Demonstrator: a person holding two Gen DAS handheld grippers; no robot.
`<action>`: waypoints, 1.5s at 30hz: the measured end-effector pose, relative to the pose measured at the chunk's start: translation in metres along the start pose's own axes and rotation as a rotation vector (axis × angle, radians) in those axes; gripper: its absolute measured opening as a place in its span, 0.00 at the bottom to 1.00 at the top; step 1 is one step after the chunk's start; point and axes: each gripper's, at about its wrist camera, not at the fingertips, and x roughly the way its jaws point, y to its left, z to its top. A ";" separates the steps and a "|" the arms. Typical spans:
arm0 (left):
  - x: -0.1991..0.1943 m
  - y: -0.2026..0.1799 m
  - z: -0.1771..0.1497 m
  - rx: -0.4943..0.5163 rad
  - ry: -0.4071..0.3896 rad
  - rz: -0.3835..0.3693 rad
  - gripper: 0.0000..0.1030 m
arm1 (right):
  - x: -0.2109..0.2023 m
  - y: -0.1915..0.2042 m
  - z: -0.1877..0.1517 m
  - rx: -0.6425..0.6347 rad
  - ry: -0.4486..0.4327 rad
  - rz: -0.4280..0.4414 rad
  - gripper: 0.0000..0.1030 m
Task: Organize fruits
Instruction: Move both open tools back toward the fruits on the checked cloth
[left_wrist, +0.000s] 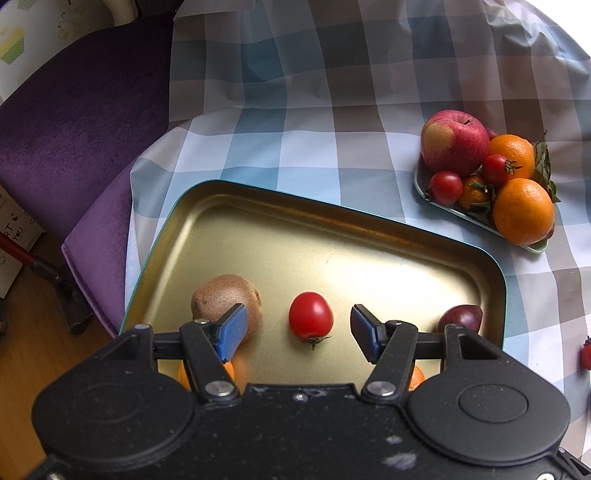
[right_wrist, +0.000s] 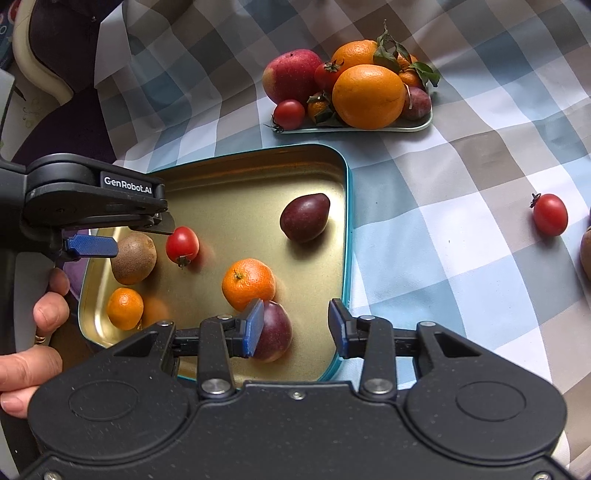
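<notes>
A gold tin tray (left_wrist: 280, 229) with a teal rim (right_wrist: 347, 229) holds a kiwi (left_wrist: 225, 299), a cherry tomato (left_wrist: 310, 315), a dark plum (right_wrist: 304, 218), two mandarins (right_wrist: 248, 283) and a reddish plum (right_wrist: 275, 332). My left gripper (left_wrist: 299, 330) hangs open over the tray. The tomato lies between its blue pads (left_wrist: 232, 332) and touches neither. In the right wrist view the left gripper (right_wrist: 142, 240) shows beside the kiwi (right_wrist: 133, 258). My right gripper (right_wrist: 295, 328) is open over the tray's near corner, with the reddish plum against its left pad only.
A pale plate (right_wrist: 354, 127) piled with an apple (left_wrist: 452, 142), oranges and tomatoes sits beyond the tray on the checked cloth. A loose cherry tomato (right_wrist: 549, 214) and a brown fruit (right_wrist: 586, 254) lie to the right. A purple chair (left_wrist: 74, 147) stands left of the table.
</notes>
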 end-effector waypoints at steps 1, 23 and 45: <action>-0.002 -0.004 0.000 0.005 -0.003 -0.004 0.62 | -0.003 0.000 0.000 -0.007 -0.011 -0.007 0.50; -0.029 -0.151 -0.043 0.304 -0.042 -0.129 0.64 | -0.020 -0.127 -0.025 0.201 0.106 -0.286 0.52; -0.033 -0.243 -0.076 0.419 0.041 -0.249 0.65 | -0.064 -0.222 -0.048 0.445 0.070 -0.273 0.53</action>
